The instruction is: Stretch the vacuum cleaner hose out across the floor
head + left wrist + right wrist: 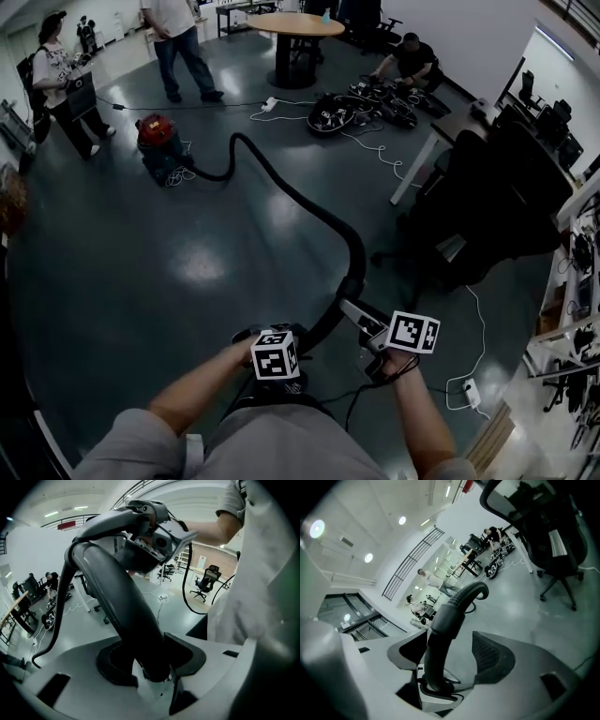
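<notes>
Stretch under way: on the glossy dark grey-green floor point(141, 281), the red canister vacuum cleaner point(156, 139) sits toward the far left edge. The black ribbed flexible hose point(305, 203) snakes from it to me at the near edge.
Its long axis runs far-left to near-centre, free end toward me. My left gripper point(152, 660) is clamped on the hose. My right gripper point(450, 653) is spread wide around it, not pressing. Next, I judge: close right, pull back, straighten the bends.

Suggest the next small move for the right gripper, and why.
Probably close the right gripper on the hose: it stands loose between the open jaws, only the left gripper grips it, and it curves back to the vacuum cleaner.
</notes>
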The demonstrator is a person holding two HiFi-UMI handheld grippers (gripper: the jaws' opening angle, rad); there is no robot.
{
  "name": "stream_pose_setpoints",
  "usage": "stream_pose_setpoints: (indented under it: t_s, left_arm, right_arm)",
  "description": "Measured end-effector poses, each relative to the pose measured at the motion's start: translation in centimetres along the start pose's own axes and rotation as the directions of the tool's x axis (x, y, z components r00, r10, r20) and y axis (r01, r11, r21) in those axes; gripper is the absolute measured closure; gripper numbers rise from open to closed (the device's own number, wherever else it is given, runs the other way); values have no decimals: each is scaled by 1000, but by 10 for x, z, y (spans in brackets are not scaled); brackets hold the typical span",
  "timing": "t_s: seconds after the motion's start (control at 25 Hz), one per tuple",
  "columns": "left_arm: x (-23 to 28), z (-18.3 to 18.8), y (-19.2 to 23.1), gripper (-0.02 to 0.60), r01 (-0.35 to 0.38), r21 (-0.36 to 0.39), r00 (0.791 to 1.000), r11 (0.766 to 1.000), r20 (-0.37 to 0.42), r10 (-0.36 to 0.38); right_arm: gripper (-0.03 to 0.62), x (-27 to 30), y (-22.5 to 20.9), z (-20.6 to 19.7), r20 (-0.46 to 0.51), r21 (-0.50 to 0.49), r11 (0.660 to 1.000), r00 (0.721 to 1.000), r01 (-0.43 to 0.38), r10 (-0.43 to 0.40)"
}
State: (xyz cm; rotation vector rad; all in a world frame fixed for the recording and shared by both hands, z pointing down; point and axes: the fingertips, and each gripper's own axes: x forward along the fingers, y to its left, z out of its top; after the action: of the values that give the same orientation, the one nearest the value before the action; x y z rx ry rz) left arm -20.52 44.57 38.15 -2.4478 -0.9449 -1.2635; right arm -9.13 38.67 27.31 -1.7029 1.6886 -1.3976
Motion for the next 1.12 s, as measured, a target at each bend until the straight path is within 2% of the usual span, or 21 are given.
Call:
stream_pose_setpoints:
  t_s: [0.08,0.16,0.24,0.28,0.36,0.44,0.48,0.52,0.6,0.64,0.68,0.72,0.8,0.88,0.96,1.04,1.12]
  left_arm:
    - [-8,-20,-9,400,-6,8,1000,1000,-14,6]
    - [-17,-37,-14,400,-12,14,1000,1000,-23,12]
    - [-27,-50,-15,402,-15,16,999,1000,-40,15]
    - [-32,-56,-17,400,-15,13,999,1000,-51,16]
    - [-38,-62,-23,401,-13,-3,998,1000,-68,13]
    - [-44,-65,-27,402,-16,-30,997,999,-80,14]
    - [-47,-66,-28,402,-21,-44,996,999,-87,17]
    - [-49,-66,-28,402,-25,-59,995,998,-97,19]
    - [-50,-66,-28,402,-31,-89,993,996,-120,20]
    - [-49,-66,-28,402,-36,-106,991,994,-133,21]
    - [-48,-66,-27,402,-41,-121,989,992,-146,23]
    - [-47,-66,-28,402,-46,-135,987,990,-158,25]
    - [-47,-65,-35,402,-55,-158,984,986,-176,26]
    - [-46,-64,-46,405,-63,-169,982,984,-185,32]
    - [-47,-61,-59,407,-77,-168,981,983,-191,44]
    - [-50,-57,-75,407,-93,-173,979,980,-196,59]
    - [-50,-54,-94,408,-106,-200,977,974,-201,65]
  right_arm:
    - [310,-12,-4,2,-7,-100,994,999,40,-41]
    - [310,-15,-8,8,-56,-274,959,995,66,-84]
    - [310,-7,-8,18,-126,-460,887,985,48,-118]
    - [310,-2,-5,22,-166,-544,839,977,22,-133]
    - [310,10,-1,25,-255,-690,721,953,-59,-166]
    - [310,24,0,26,-338,-802,574,918,-166,-207]
    - [310,32,1,27,-367,-846,485,901,-220,-231]
    - [310,39,2,28,-385,-882,383,887,-273,-255]
    - [310,53,3,31,-405,-914,138,868,-381,-289]
    - [310,60,3,32,-421,-900,16,857,-436,-297]
    - [310,66,1,31,-448,-866,-89,841,-493,-304]
    - [310,73,1,29,-481,-818,-177,819,-548,-314]
    - [310,88,-4,17,-543,-699,-314,763,-643,-352]
    - [310,106,-14,3,-570,-591,-407,718,-696,-399]
    - [310,123,-23,-9,-567,-526,-465,701,-712,-433]
    - [310,130,-30,-20,-562,-486,-498,693,-718,-451]
    - [333,123,-36,-36,-564,-455,-498,672,-738,-480]
